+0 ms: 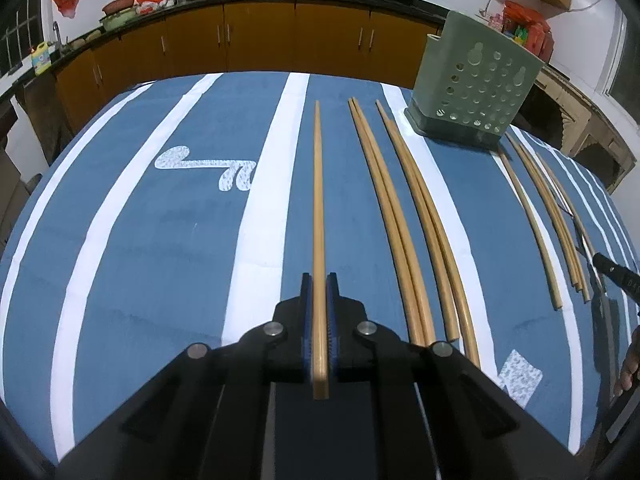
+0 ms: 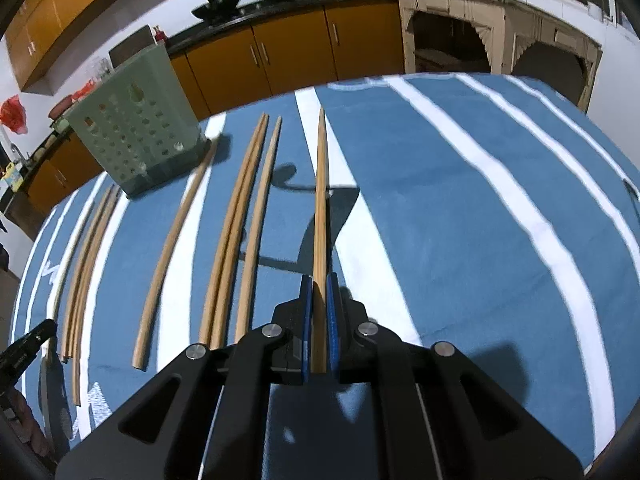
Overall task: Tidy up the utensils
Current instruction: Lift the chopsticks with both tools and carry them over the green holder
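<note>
My left gripper [image 1: 319, 280] is shut on a wooden chopstick [image 1: 318, 200] that runs straight ahead between its blue pads, over the blue striped cloth. My right gripper [image 2: 319, 280] is shut on another wooden chopstick [image 2: 321, 200], raised above the cloth with its shadow below. Several more chopsticks [image 1: 404, 220] lie side by side to the right of the left gripper; in the right wrist view several chopsticks [image 2: 236, 232] lie to the left. A pale green perforated utensil holder [image 1: 472, 80] stands upright at the far side, also the holder [image 2: 136, 136] at upper left.
The table is covered by a blue cloth with white stripes [image 1: 160, 240]. The other gripper's black tip [image 1: 612, 272] shows at the right edge. Behind stand orange kitchen cabinets [image 1: 260, 40] with pans on the counter. A carved pale sideboard [image 2: 500, 36] stands at the back right.
</note>
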`<state>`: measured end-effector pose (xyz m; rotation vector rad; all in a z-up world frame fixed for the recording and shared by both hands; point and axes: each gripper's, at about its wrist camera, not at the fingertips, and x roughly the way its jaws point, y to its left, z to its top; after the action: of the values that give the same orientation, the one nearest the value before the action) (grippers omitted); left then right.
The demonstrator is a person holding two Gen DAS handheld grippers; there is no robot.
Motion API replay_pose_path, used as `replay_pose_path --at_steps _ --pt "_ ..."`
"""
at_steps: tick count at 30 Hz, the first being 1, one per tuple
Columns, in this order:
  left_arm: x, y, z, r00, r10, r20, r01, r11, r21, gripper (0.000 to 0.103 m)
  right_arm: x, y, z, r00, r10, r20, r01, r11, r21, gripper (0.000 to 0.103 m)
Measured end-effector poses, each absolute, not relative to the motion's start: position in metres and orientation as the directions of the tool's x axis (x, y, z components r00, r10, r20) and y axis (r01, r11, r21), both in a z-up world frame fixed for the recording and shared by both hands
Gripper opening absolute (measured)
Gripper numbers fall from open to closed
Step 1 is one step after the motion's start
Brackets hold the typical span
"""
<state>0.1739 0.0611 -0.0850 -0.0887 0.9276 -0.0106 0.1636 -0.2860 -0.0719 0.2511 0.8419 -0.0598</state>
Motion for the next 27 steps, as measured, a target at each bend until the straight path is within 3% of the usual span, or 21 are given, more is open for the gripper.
replay_pose_path --at_steps 7,18,27 --pt "0.165 0.071 -0.037 0.7 -0.035 -0.713 -0.009 0.998 -0.058 0.008 0.146 -0.293 -0.025 0.764 0.023 -0.645 0.124 0.976 0.182 0.008" --pt "0.16 0.084 0.046 0.862 -0.037 -0.505 -0.025 0.993 -0.115 0.008 0.147 -0.307 0.028 0.861 0.021 -0.508 0.107 0.969 0.222 0.008" --pt "0.172 0.081 0.075 0.894 -0.046 -0.446 -0.012 0.992 -0.127 0.008 0.157 -0.313 0.049 0.887 0.033 -0.46 0.09 0.966 0.243 0.008"
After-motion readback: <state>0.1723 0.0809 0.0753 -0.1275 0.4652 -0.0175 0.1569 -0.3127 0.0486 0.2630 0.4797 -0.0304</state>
